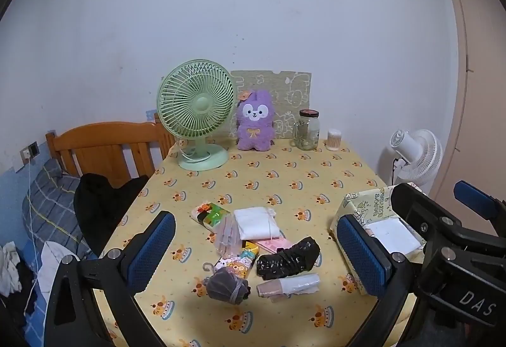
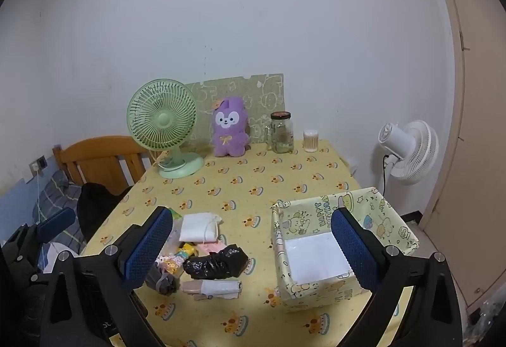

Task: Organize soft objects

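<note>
Readable text is scarce: "DAS" in white letters on the black body of the right gripper [image 1: 474, 214], lower right of the left wrist view; "HAPPY BIRTHDAY" in green on the inner wall of the yellow cartoon-print box [image 2: 322, 215], right of centre in the right wrist view, the second word partly cut off by a gripper finger; same print shows on that box [image 1: 381, 200] at the right of the left wrist view, too small to read fully. Packets in the pile and the jar lid carry print, all illegible.
</note>
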The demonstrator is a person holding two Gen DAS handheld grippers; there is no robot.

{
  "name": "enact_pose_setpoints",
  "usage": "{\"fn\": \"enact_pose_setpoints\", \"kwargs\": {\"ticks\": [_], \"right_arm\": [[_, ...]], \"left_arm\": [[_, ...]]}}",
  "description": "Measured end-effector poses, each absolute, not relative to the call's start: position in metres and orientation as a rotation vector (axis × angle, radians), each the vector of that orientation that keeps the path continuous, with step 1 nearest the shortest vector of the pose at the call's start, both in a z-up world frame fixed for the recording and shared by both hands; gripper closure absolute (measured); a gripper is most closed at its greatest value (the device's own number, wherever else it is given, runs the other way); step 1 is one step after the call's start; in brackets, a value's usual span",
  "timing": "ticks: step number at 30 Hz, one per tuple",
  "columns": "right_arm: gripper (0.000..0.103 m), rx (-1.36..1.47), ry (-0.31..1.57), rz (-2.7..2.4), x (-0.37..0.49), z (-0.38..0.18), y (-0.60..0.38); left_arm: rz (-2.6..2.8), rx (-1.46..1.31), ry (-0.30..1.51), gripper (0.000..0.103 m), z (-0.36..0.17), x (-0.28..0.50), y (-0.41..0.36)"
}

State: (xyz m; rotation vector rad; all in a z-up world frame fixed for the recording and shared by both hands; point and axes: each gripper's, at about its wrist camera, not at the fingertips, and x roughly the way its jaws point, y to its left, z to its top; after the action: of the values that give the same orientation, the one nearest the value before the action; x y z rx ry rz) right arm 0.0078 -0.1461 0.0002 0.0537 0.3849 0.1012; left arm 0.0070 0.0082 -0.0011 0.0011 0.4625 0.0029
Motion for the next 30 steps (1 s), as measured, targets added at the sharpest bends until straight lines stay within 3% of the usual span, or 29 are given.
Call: {"fn": "enact_pose_setpoints", "kwargs": {"ticks": [30], "right_arm": [[0.002, 0.061, 0.39, 0.088, 0.006, -0.0019, -0.1461]], "left_arm": [[-0.004, -0.004, 0.474, 0.0, -0.0022, 0.0108, 0.0122]]}}
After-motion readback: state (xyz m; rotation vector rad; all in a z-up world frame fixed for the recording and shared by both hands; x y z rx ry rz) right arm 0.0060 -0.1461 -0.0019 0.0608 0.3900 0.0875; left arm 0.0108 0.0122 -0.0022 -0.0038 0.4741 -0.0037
